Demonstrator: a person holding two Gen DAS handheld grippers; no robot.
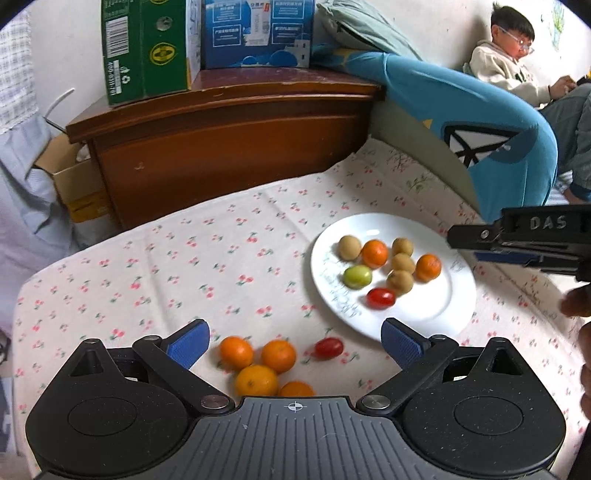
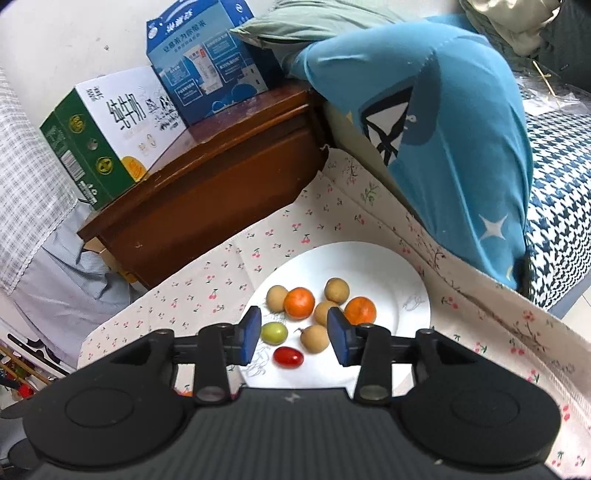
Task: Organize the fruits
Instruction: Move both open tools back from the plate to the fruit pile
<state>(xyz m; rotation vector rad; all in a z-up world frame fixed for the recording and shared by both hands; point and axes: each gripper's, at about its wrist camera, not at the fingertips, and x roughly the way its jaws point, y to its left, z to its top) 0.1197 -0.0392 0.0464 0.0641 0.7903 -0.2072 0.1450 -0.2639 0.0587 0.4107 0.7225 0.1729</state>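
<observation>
A white plate (image 1: 436, 314) sits on the flowered tablecloth and holds two oranges (image 1: 374, 253), several tan longans (image 1: 349, 247), a green tomato (image 1: 357, 277) and a red cherry tomato (image 1: 381, 298). Several oranges (image 1: 237, 352) and a second red cherry tomato (image 1: 329, 347) lie loose on the cloth between my left gripper's open fingers. My left gripper (image 1: 295, 341) is open and empty above them. My right gripper (image 2: 293, 334) is open and empty, hovering over the plate (image 2: 410, 291) near the green tomato (image 2: 274, 332). It also shows at the right edge of the left wrist view (image 1: 517, 240).
A brown wooden cabinet (image 1: 221, 144) stands behind the table with a green carton (image 1: 147, 48) and a blue carton (image 1: 258, 33) on top. A blue cushion (image 1: 480, 122) leans at the table's far right. A child (image 1: 517, 55) sits behind it.
</observation>
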